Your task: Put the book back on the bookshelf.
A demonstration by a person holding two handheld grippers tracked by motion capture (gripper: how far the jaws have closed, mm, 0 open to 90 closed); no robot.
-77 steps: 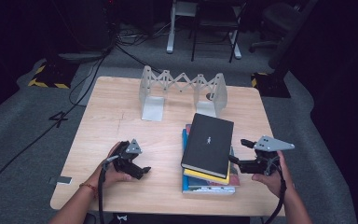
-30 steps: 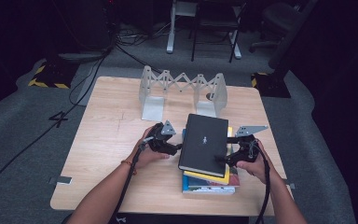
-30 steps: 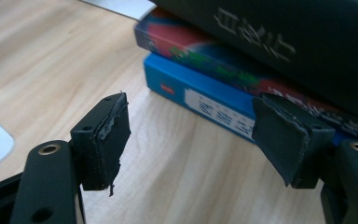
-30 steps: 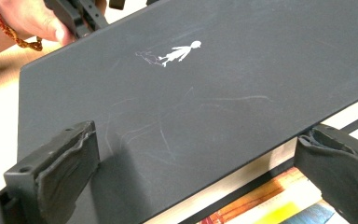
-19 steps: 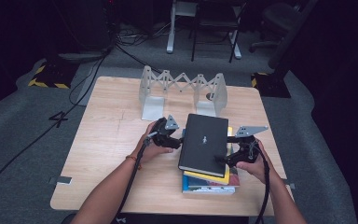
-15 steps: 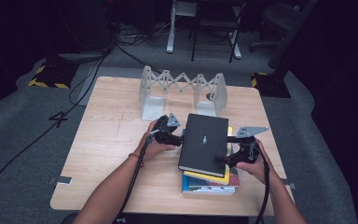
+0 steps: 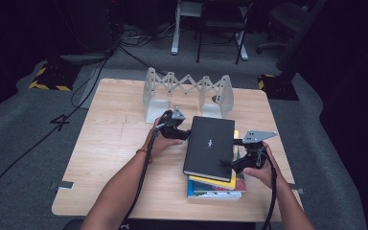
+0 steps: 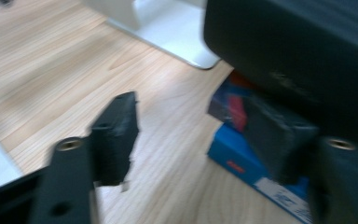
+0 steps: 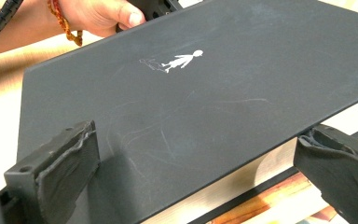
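Two hand-held grippers, the left hand-held gripper [image 7: 184,134] and right hand-held gripper [image 7: 229,164], both spread wide, flank a black book [image 7: 209,147] atop a stack (yellow and blue volumes beneath) on the tabletop [image 7: 110,143], apparently not yet gripped or lifted.

Matt, scuffed black book cover [image 9: 205,102] over pale wood-grain table [image 7: 115,143].

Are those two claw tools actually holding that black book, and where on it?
Not clamped, as far as shows. The right gripper has open jaws straddling the black hardcover book at its near right edge; the left gripper, also open, is at its left side.
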